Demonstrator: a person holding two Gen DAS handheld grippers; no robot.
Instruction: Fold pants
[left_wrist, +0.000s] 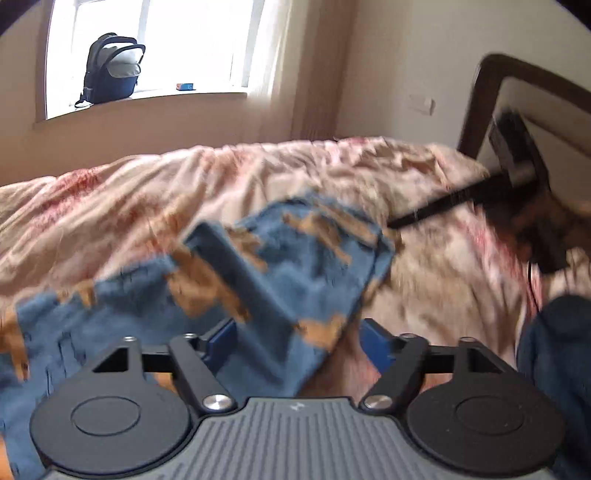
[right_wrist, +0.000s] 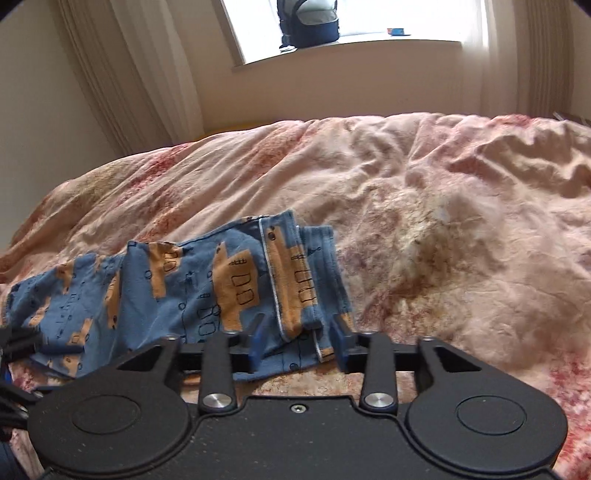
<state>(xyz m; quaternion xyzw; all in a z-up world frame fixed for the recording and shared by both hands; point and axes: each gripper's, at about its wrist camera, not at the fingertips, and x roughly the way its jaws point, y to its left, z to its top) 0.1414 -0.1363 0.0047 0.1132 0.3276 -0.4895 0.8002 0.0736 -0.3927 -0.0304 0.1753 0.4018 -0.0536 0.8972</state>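
The pants (right_wrist: 207, 291) are blue with orange shapes and lie bunched on the pink bedcover (right_wrist: 424, 206). My right gripper (right_wrist: 301, 341) is open, its blue fingers (right_wrist: 341, 345) astride the pants' right end, cloth between them. In the left wrist view the pants (left_wrist: 288, 258) are blurred and drape over my left gripper (left_wrist: 295, 345), which is open with cloth between its blue fingers (left_wrist: 378, 345). The right gripper's black body (left_wrist: 517, 192) shows at the right of that view.
The rumpled pink bedcover (left_wrist: 129, 206) fills both views. A dark headboard (left_wrist: 487, 96) stands at the right in the left wrist view. A backpack (left_wrist: 112, 68) sits on the window sill; it also shows in the right wrist view (right_wrist: 308, 20). Curtains (right_wrist: 140, 74) hang left.
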